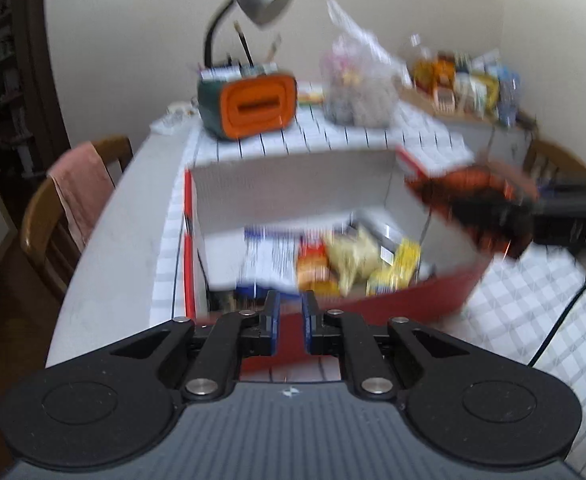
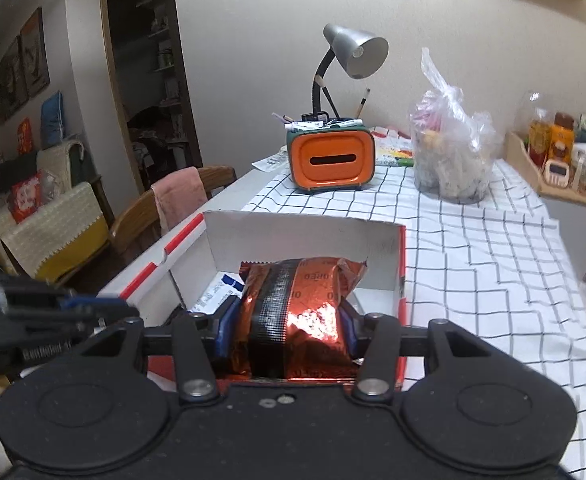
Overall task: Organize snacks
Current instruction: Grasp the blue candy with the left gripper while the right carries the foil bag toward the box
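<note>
A red and white cardboard box [image 1: 293, 184] stands open on the checked tablecloth. Several snack packs [image 1: 353, 260] lie inside it, yellow, orange and blue-white. My right gripper [image 2: 289, 320] is shut on a shiny red-orange Oreo pack [image 2: 297, 304] and holds it over the box [image 2: 301, 236]. In the blurred left wrist view, that pack [image 1: 473, 200] and the right gripper [image 1: 565, 208] hang over the box's right wall. My left gripper [image 1: 290, 316] is at the box's near edge, jaws a narrow gap apart, nothing between them. It also shows at the left of the right wrist view [image 2: 73, 308].
An orange and green pen holder [image 2: 329, 160] with a grey desk lamp [image 2: 353, 52] stands behind the box. A clear plastic bag [image 2: 453, 148] of items sits to its right. A wooden tray [image 2: 565, 152] with jars is at far right. Chairs [image 2: 173, 208] stand along the left side.
</note>
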Demonstrator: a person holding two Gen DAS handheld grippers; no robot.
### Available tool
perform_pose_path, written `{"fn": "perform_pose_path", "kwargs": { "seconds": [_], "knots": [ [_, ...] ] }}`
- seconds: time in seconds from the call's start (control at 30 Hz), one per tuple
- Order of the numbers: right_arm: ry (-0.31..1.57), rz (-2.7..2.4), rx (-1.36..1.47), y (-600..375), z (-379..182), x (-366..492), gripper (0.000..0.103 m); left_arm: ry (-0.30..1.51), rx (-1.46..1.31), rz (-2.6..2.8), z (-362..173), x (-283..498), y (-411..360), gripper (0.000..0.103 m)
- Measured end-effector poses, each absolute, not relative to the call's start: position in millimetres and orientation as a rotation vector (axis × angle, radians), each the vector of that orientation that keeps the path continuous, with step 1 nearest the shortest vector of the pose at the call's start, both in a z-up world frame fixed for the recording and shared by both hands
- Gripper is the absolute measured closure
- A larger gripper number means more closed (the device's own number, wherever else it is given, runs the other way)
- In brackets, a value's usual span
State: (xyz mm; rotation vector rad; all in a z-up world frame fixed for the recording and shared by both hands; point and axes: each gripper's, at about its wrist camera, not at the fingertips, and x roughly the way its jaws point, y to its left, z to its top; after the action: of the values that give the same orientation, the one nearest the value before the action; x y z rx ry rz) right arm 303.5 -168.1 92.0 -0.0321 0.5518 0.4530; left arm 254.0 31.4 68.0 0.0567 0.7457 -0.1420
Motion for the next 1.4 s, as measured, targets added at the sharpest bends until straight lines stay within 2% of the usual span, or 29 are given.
{"fn": "perform_pose_path", "kwargs": {
  "seconds": [0.3,0.37,0.43,0.5,0.57,0.73,0.87,1.03,1.07,1.4],
  "knots": [
    [0.558,0.561,0.059,-181.8,75.7,283.5,0.054,0.909,0.047,-0.173,21.3,253.5,21.9,0.091],
    [0.560,0.572,0.075,-182.4,72.2,282.3,0.054,0.943,0.020,-0.175,13.4,257.6,21.4,0.084],
    [0.567,0.576,0.081,-182.7,68.6,283.0,0.054,0.953,0.001,-0.166,7.3,260.8,21.2,0.066],
    [0.576,0.576,0.087,-184.3,65.3,284.4,0.054,0.962,-0.018,-0.161,2.4,264.5,20.9,0.055],
    [0.584,0.572,0.094,-186.7,62.1,286.0,0.054,0.983,-0.041,-0.151,-4.2,268.8,22.0,0.051],
    [0.594,0.576,0.105,-191.3,56.0,287.0,0.054,1.024,-0.062,-0.135,-18.0,275.7,22.8,0.052],
    [0.591,0.582,0.103,-191.9,55.2,286.4,0.054,1.005,-0.021,-0.117,-21.2,273.1,18.7,0.059],
    [0.589,0.583,0.100,-192.2,54.3,287.8,0.054,0.975,0.020,-0.093,-21.9,267.1,15.3,0.089],
    [0.589,0.583,0.099,-192.3,54.4,287.7,0.054,0.971,0.023,-0.093,-22.4,266.6,14.8,0.091],
    [0.584,0.566,0.091,-191.3,57.5,286.6,0.054,0.914,-0.024,-0.134,-5.1,249.4,17.7,0.092]
  ]
}}
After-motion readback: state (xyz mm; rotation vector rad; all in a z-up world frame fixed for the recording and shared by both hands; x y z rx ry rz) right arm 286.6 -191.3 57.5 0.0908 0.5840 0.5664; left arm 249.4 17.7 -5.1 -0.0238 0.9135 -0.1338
